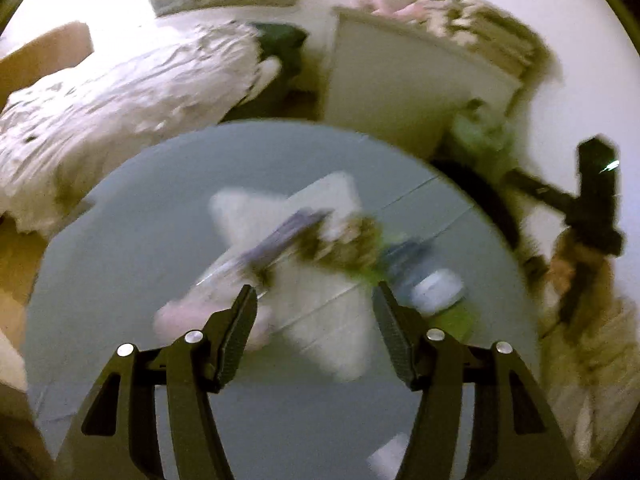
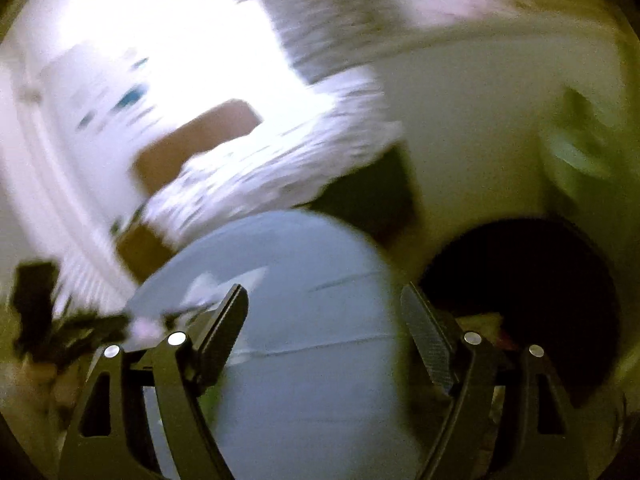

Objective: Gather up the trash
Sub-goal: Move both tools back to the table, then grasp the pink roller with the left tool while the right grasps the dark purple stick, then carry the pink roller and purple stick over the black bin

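Two grippers in my hands, one round grey table (image 1: 140,208) under both of them, and one loose heap of trash in the middle of it. My left gripper (image 1: 314,300) hangs over the heap with its jaws spread wide and nothing between them. I count the pieces through the motion blur: one large white sheet of paper (image 1: 320,320), crumpled and splayed like a star; one purple-and-white wrapper (image 1: 280,240) lying slantwise across it; one brownish crumpled clump (image 1: 352,240) at the wrapper's right end; one pale pink wad (image 1: 180,316) just left of my left finger; one bottle (image 1: 428,280) with a white cap on its side by my right finger, green showing beside it (label or separate scrap, I cannot tell). My right gripper (image 2: 324,304) hovers at the table's right edge, jaws also wide apart and empty, and beside it sits one dark round bin (image 2: 532,280), its opening black. Beyond the table, one rumpled white bed cover (image 1: 120,92) and one white cabinet (image 1: 400,88).
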Demonstrator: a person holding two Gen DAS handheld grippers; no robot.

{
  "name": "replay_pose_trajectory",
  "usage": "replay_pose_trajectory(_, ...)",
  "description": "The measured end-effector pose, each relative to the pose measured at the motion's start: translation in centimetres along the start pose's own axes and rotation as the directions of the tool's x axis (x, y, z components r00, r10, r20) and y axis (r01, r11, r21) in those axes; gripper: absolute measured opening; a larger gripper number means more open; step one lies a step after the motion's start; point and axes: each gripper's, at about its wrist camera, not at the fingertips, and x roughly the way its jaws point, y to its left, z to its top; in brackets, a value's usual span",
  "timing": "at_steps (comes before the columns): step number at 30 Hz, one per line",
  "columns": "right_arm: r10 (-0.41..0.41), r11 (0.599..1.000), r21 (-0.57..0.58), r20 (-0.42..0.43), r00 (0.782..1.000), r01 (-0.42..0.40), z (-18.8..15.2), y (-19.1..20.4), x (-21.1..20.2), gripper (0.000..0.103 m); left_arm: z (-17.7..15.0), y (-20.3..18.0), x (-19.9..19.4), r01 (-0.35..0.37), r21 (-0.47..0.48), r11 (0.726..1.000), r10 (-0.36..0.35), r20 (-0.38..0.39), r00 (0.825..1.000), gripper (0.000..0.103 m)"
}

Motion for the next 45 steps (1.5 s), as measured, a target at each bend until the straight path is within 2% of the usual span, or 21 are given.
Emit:
replay_pose_trajectory(2, 0.035, 0.989, -0.142, -0.065, 0.997, -0.044, 0.6, 4.1, 1.6, 0.078, -1.2, 1.8, 0.0, -0.033, -0.047, 0.998, 0.033, -0.009, 0.999, 0.078)
replay_pose_trajectory(4, 0.033, 0.944, -0.319, -0.151, 0.988, -0.080, 1.2, 8.8, 4.0, 0.078, -1.8, 2.8, 0.1, -0.046, -0.075, 0.996, 0.046, -0.007, 0.999, 0.084)
replay_pose_trajectory(6, 0.018, 0.875, -0.466, -0.237, 0.971, -0.130, 1.4, 12.8, 6.7, 0.078, -2.1, 3.5, 0.7, -0.066, -0.097, 0.993, 0.066, -0.005, 0.998, 0.086)
replay_pose_trajectory(9, -0.026, 0.787, -0.589, -0.324, 0.946, -0.181, 1.5, 16.3, 10.2, 0.078, -2.1, 3.9, 1.7, -0.083, -0.118, 0.990, 0.082, -0.012, 0.997, 0.086)
replay_pose_trajectory(11, -0.076, 0.711, -0.672, -0.369, 0.926, -0.210, 1.4, 18.5, 12.8, 0.078, -2.1, 4.5, 2.1, -0.081, -0.143, 0.986, 0.080, -0.017, 0.997, 0.086)
replay_pose_trajectory(14, -0.120, 0.634, -0.732, -0.411, 0.904, -0.249, 0.6, 20.1, 15.7, 0.078, -2.0, 5.1, 2.7, -0.078, -0.168, 0.983, 0.075, -0.027, 0.997, 0.086)
replay_pose_trajectory(15, -0.129, 0.616, -0.742, -0.427, 0.895, -0.265, 0.4, 20.4, 16.7, 0.074, -2.0, 5.5, 3.0, -0.080, -0.173, 0.982, 0.075, -0.033, 0.997, 0.086)
replay_pose_trajectory(19, -0.162, 0.584, -0.750, -0.483, 0.861, -0.310, -0.8, 21.2, 20.1, 0.064, -2.1, 5.9, 3.1, -0.056, -0.169, 0.984, 0.055, -0.010, 0.998, 0.084)
replay_pose_trajectory(20, -0.167, 0.581, -0.748, -0.494, 0.853, -0.320, -0.9, 21.3, 20.7, 0.058, -2.1, 5.9, 3.0, -0.057, -0.163, 0.985, 0.057, -0.004, 0.998, 0.081)
replay_pose_trajectory(22, -0.160, 0.589, -0.735, -0.514, 0.843, -0.336, -1.2, 21.4, 21.5, 0.050, -2.1, 5.9, 3.0, -0.060, -0.154, 0.986, 0.061, 0.003, 0.998, 0.073)
replay_pose_trajectory(23, -0.143, 0.600, -0.721, -0.524, 0.839, -0.348, -1.1, 21.3, 21.6, 0.037, -2.1, 6.0, 3.0, -0.056, -0.152, 0.987, 0.057, 0.004, 0.998, 0.073)
replay_pose_trajectory(26, -0.126, 0.630, -0.695, -0.531, 0.838, -0.346, -1.2, 21.1, 21.4, 0.024, -2.1, 5.9, 3.0, -0.057, -0.144, 0.988, 0.059, 0.009, 0.998, 0.073)
replay_pose_trajectory(27, -0.109, 0.649, -0.678, -0.531, 0.840, -0.344, -1.0, 20.9, 21.1, 0.018, -2.2, 5.8, 2.9, -0.059, -0.144, 0.988, 0.061, 0.010, 0.998, 0.073)
replay_pose_trajectory(30, -0.057, 0.704, -0.630, -0.512, 0.857, -0.329, 0.0, 20.0, 19.6, 0.012, -2.2, 5.5, 2.4, -0.053, -0.153, 0.987, 0.058, 0.027, 0.998, 0.073)
replay_pose_trajectory(34, 0.078, 0.812, -0.492, -0.442, 0.894, -0.314, 2.3, 18.1, 15.6, 0.010, -1.7, 5.0, 0.7, -0.034, -0.155, 0.987, 0.046, 0.073, 0.996, 0.073)
replay_pose_trajectory(38, 0.178, 0.888, -0.352, -0.328, 0.928, -0.295, 3.7, 15.5, 11.0, 0.010, -0.5, 3.4, -1.3, -0.004, -0.137, 0.991, 0.020, 0.122, 0.992, 0.073)
replay_pose_trajectory(42, 0.223, 0.950, -0.188, -0.161, 0.962, -0.251, 4.5, 11.3, 5.8, 0.010, 1.6, 0.6, -2.2, 0.049, -0.095, 0.994, -0.033, 0.165, 0.986, 0.073)
replay_pose_trajectory(45, 0.195, 0.975, -0.100, -0.056, 0.979, -0.200, 4.4, 8.0, 2.4, 0.010, 3.5, -2.2, -2.1, 0.081, -0.045, 0.996, -0.072, 0.184, 0.980, 0.073)
